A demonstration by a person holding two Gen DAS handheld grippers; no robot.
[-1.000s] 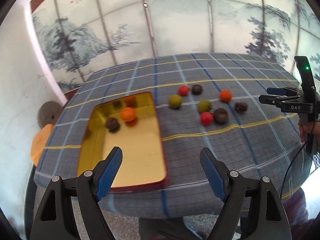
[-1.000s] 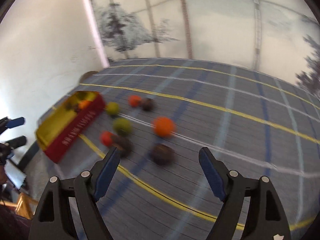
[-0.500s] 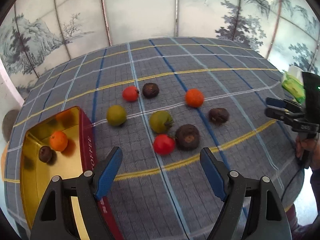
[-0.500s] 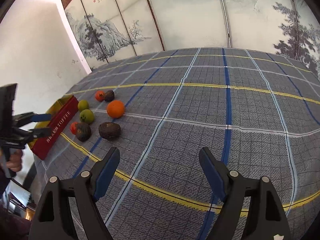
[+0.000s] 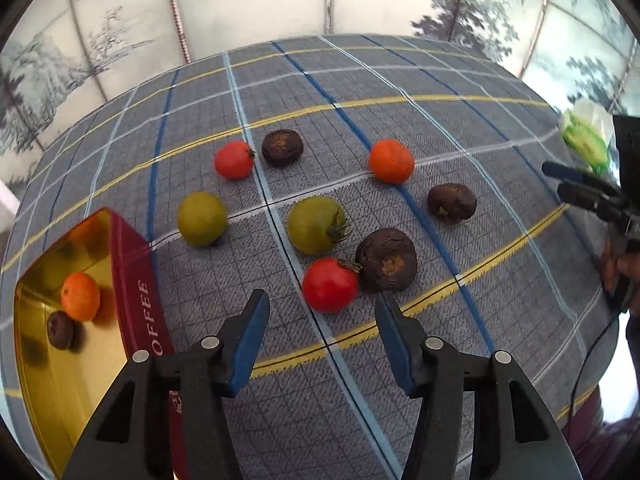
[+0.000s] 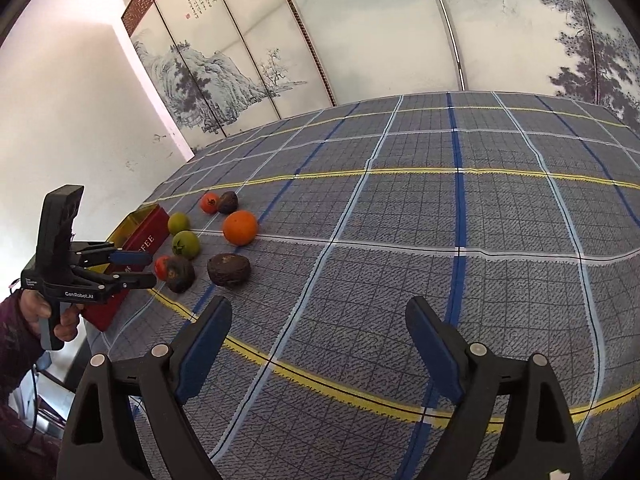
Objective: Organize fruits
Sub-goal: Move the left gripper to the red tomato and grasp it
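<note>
Left wrist view: tin [image 5: 132, 280] cut off at frame edge, lettering partly hidden

Black grippers, blue-padded fingers [image 5: 248, 340], silver screws; sleeve [image 6: 16, 332] seemingly purple.

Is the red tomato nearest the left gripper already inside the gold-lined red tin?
No, the red tomato lies on the checked tablecloth outside the tin, beside a dark brown fruit.

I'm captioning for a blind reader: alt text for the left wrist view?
The left gripper, jaws closing with nothing between them, hovers before a red tomato among seven loose fruits on a plaid tablecloth; a gold-lined tin at left holds two.
</note>
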